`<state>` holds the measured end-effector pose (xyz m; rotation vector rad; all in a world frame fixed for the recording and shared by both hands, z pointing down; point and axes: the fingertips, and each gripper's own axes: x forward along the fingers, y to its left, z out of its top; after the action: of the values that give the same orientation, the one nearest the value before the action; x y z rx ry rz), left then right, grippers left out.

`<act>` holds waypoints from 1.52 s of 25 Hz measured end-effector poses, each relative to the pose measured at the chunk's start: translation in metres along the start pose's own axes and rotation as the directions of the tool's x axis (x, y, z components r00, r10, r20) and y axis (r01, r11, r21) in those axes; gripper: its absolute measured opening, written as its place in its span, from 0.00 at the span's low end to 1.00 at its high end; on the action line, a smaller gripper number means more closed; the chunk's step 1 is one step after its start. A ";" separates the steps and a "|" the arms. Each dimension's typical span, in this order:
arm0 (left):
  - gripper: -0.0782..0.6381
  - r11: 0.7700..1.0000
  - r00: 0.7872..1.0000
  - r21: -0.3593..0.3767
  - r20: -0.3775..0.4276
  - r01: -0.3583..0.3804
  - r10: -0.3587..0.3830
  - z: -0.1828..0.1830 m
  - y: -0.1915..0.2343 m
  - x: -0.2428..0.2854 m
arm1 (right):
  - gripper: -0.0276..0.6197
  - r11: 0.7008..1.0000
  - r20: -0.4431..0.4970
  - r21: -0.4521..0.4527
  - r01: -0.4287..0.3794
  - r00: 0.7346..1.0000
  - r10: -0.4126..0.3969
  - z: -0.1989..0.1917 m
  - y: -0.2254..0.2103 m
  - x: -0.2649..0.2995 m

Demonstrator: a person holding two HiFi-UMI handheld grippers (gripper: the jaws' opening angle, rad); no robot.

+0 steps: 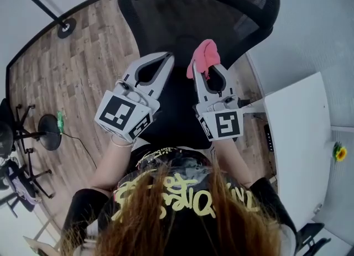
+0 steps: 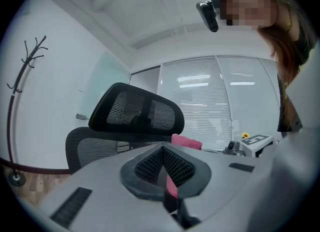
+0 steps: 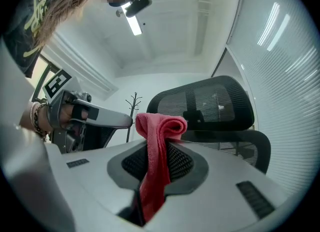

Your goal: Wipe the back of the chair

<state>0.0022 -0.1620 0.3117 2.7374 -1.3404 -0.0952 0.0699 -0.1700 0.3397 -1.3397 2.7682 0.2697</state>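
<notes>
Left of centre in the head view, the left gripper [image 1: 165, 59] has its 2 fingers pressed together with nothing between them. Just to its right, the right gripper [image 1: 208, 71] is clamped on a pink cloth [image 1: 203, 56] (bunched above the tips, its tail hanging down between the fingers). Both hover over the black mesh chair [image 1: 166, 22], whose back fills the upper centre. A white counter [image 1: 298, 139] lies at the right edge.
</notes>
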 end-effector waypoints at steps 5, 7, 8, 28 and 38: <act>0.10 1.000 1.000 0.008 -0.009 -0.017 0.017 -0.004 -0.001 0.000 | 0.15 1.000 0.013 0.018 -0.013 1.000 0.013 0.004 -0.004 -0.005; 0.10 1.000 1.000 0.011 -0.015 -0.025 0.025 -0.007 0.001 0.000 | 0.15 1.000 0.015 0.024 -0.012 1.000 0.012 0.003 -0.005 -0.003; 0.10 1.000 0.999 0.012 -0.018 -0.028 0.028 -0.007 0.002 0.000 | 0.15 1.000 0.016 0.026 -0.012 1.000 0.012 0.003 -0.005 -0.003; 0.10 0.999 0.999 0.017 -0.018 -0.039 0.039 -0.005 0.010 -0.003 | 0.15 0.999 0.025 0.029 -0.019 1.000 0.018 0.007 -0.003 -0.003; 0.10 0.999 0.999 0.013 -0.011 -0.051 0.051 -0.003 0.008 -0.006 | 0.15 1.000 0.027 0.008 -0.030 0.999 0.030 0.013 0.000 -0.006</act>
<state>-0.0072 -0.1617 0.3157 2.7076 -1.4110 -0.0676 0.0734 -0.1632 0.3279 -1.2837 2.7668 0.2751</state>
